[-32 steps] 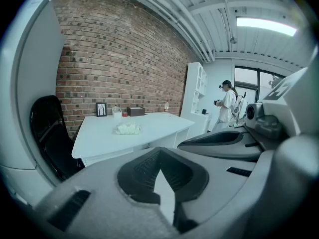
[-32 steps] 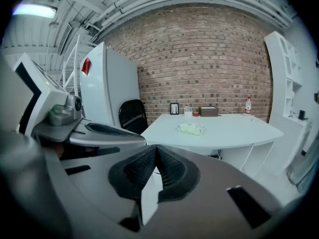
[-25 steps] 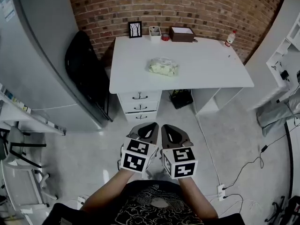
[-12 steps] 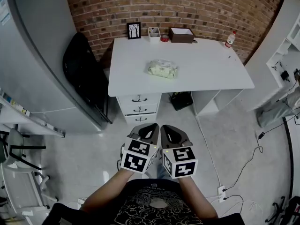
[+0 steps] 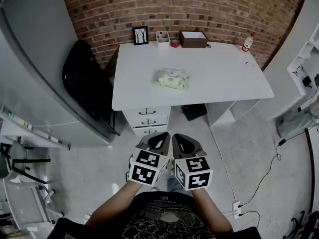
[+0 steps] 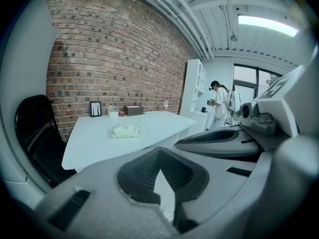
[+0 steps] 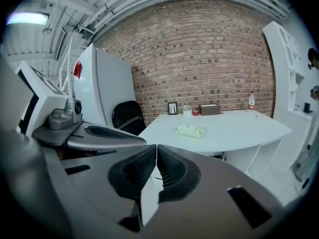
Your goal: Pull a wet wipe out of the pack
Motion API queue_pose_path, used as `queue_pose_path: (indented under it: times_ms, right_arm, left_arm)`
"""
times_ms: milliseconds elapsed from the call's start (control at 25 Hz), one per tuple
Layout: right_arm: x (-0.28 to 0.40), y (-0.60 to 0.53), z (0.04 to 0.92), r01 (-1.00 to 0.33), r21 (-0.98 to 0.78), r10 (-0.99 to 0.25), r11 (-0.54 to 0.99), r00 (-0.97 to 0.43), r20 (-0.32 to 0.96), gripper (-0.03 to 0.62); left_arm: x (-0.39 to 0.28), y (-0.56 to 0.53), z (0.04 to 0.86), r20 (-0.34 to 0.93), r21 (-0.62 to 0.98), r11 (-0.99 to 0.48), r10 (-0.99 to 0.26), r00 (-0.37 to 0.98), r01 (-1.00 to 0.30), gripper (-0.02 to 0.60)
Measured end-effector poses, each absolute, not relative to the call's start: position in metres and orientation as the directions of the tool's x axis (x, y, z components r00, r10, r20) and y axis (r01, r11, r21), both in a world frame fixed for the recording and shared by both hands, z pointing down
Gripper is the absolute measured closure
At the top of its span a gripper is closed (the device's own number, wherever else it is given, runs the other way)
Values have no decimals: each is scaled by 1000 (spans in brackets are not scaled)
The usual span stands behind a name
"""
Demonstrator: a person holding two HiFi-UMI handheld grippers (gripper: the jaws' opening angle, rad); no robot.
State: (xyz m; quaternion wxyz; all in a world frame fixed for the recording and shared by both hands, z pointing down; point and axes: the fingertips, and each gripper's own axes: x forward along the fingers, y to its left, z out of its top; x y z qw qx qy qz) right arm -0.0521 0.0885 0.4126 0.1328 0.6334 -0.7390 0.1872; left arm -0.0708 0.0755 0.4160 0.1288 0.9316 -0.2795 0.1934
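Edging toward the tabletop (image 5: 219, 68), the left tool (image 5: 157, 139) and right tool (image 5: 184, 141) stay clenched, empty, well short of the pack (image 5: 172, 78).

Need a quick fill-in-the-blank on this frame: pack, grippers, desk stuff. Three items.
1. The wet wipe pack lies on the ____ table.
2. The left gripper and the right gripper both hold nothing, and their jaws are ____.
3. The brown box stands at the table's edge along the ____ wall.

Missing words: white; shut; brick.

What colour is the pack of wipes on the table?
The pack is pale yellow-green; head view shows it best.
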Motion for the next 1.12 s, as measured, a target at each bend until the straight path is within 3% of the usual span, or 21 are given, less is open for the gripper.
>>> queue_pose_path:
  times_ms: [1120]
  right_arm:
    - [50,-30,424,-953,-179,-842,243,-299,449,576]
  left_arm:
    - [28,-41,430,496,91,-743,-543,677,-663,571]
